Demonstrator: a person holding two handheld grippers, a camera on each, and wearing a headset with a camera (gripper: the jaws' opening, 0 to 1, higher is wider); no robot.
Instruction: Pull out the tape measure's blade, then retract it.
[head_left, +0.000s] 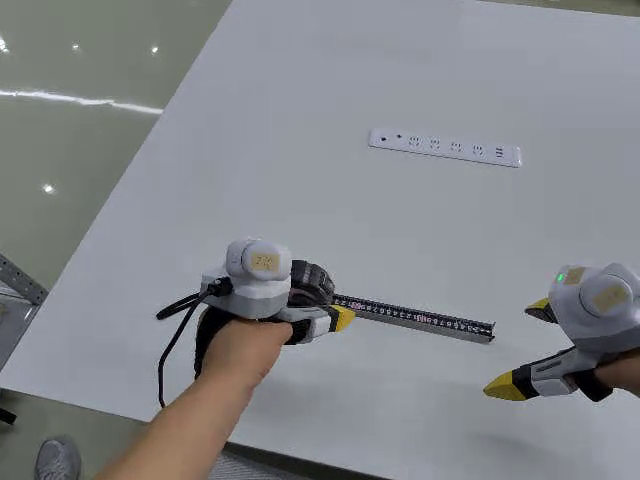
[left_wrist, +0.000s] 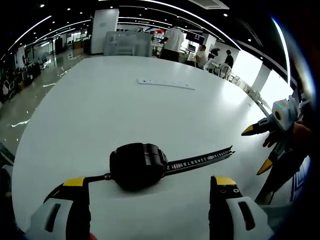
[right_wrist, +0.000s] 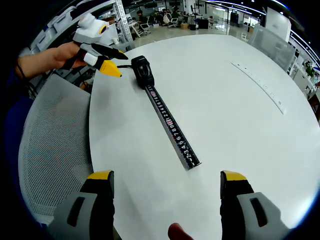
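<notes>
White table (head_left: 300, 100) | tape measure (head_left: 312, 283) blade (head_left: 420, 320) out, tip toward right gripper (head_left: 520, 345)

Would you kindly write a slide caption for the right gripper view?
Black tape measure with its blade extended across the white table, between the open right tool and the left tool.

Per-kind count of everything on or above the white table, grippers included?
Tape measure: 1
Power strip: 1
Grippers: 2 (left gripper, right gripper), both with jaws open
Total: 4
</notes>
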